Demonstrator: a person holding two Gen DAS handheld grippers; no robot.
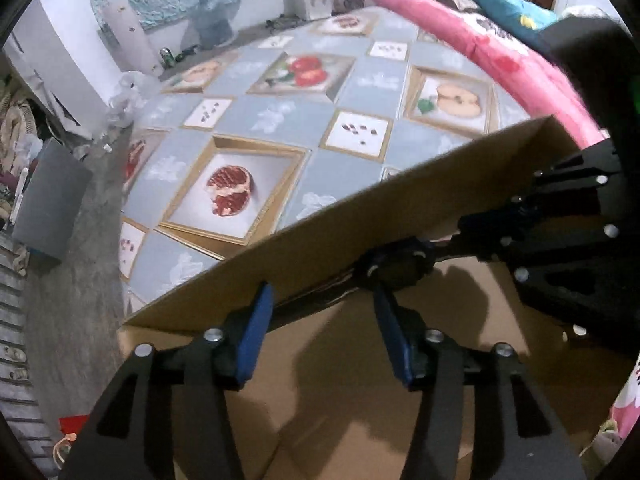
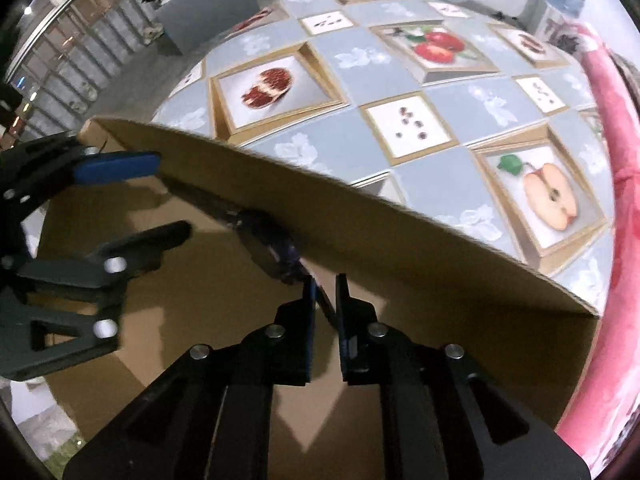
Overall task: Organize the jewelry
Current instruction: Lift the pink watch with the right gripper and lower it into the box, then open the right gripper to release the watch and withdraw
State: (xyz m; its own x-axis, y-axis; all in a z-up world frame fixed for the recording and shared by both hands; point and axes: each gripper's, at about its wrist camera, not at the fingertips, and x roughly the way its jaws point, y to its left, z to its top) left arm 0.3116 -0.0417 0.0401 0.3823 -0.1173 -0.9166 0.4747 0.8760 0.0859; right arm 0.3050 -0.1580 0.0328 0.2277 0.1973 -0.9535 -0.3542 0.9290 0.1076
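Both grippers hang over an open brown cardboard box [image 1: 420,196] that sits on a bed; the box also shows in the right wrist view [image 2: 400,240]. My left gripper [image 1: 324,332] is open and empty above the box floor. My right gripper [image 2: 324,312] is nearly shut on a thin dark strip [image 2: 324,304] that runs to a dark blurred item [image 2: 272,244] lying by the far wall. In the left wrist view the right gripper [image 1: 400,268] reaches in from the right with that dark strip [image 1: 320,302] along the wall. What the item is I cannot tell.
The bed carries a grey-blue fruit-print cover [image 1: 280,120], also in the right wrist view [image 2: 420,120]. A pink blanket [image 1: 480,40] lies along the bed's right side. A grey bin [image 1: 48,204] stands on the floor at left.
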